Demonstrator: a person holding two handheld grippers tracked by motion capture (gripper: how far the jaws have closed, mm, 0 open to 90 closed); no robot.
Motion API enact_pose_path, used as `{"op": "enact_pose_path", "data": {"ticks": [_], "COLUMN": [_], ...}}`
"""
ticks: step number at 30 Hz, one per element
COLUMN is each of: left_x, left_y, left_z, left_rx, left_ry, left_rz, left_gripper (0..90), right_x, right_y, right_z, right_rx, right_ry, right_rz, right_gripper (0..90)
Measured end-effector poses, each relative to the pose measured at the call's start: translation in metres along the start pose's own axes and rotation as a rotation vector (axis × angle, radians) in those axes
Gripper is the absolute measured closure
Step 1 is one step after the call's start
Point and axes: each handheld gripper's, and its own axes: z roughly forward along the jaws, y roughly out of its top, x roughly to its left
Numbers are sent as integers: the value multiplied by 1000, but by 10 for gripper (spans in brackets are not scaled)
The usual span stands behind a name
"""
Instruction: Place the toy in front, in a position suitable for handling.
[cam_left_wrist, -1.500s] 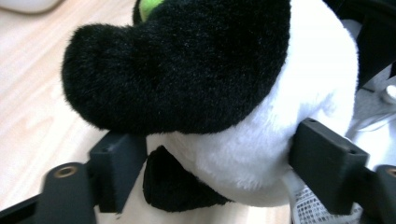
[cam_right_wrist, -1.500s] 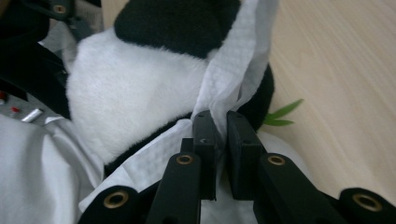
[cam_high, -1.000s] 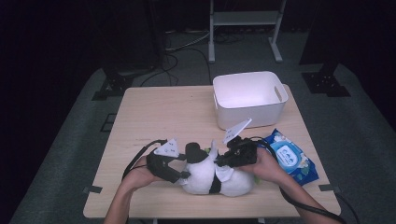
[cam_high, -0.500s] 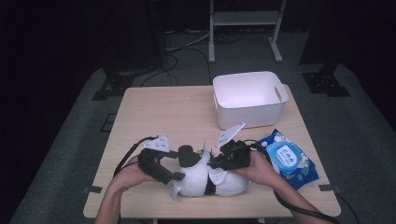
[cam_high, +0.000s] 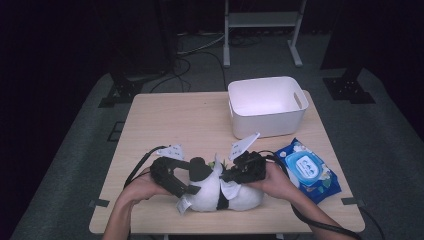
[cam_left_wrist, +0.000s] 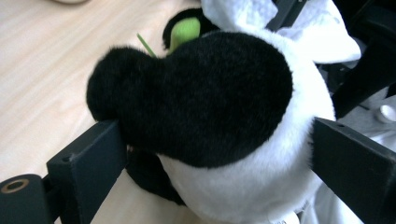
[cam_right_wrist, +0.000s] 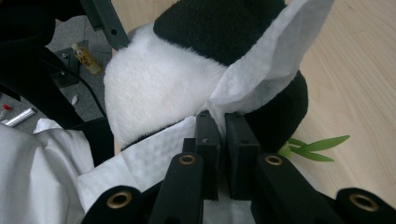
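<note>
Left hand-held gripper (cam_left_wrist: 205, 154): jaws just spread since the earlier frame, straddling plush panda (cam_high: 220, 192) on worktop (cam_high: 180, 125), steadying it. Right hand-held gripper (cam_right_wrist: 219, 135): pinching wet wipe (cam_right_wrist: 261, 79) against panda, seemingly for wiping.

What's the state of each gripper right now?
Left gripper: jaws open, just been opening, either side of the plush panda.
Right gripper: jaws shut on the white wipe.
</note>
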Motion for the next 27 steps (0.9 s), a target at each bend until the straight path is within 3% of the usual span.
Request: {"op": "enact_pose_path", "data": {"ticks": [2, 6, 15, 27], "left_x": [-1, -5, -16, -22], "left_y": [-1, 1, 17, 32], "left_z": [-3, -6, -9, 7], "left_rx": [-20, -35, -29, 49], "left_ry": [4, 32, 67, 79], "left_rz": [-6, 25, 83, 150], "left_gripper": [49, 49, 49, 26], "right_x": [-1, -2, 0, 2], "right_y": [-1, -1, -2, -2], "right_z": [-1, -1, -1, -1], "right_rx": [-4, -2, -5, 6], "right_ry": [1, 9, 13, 32], "right_rz": [2, 13, 13, 20], "right_gripper": [841, 840, 840, 840]}}
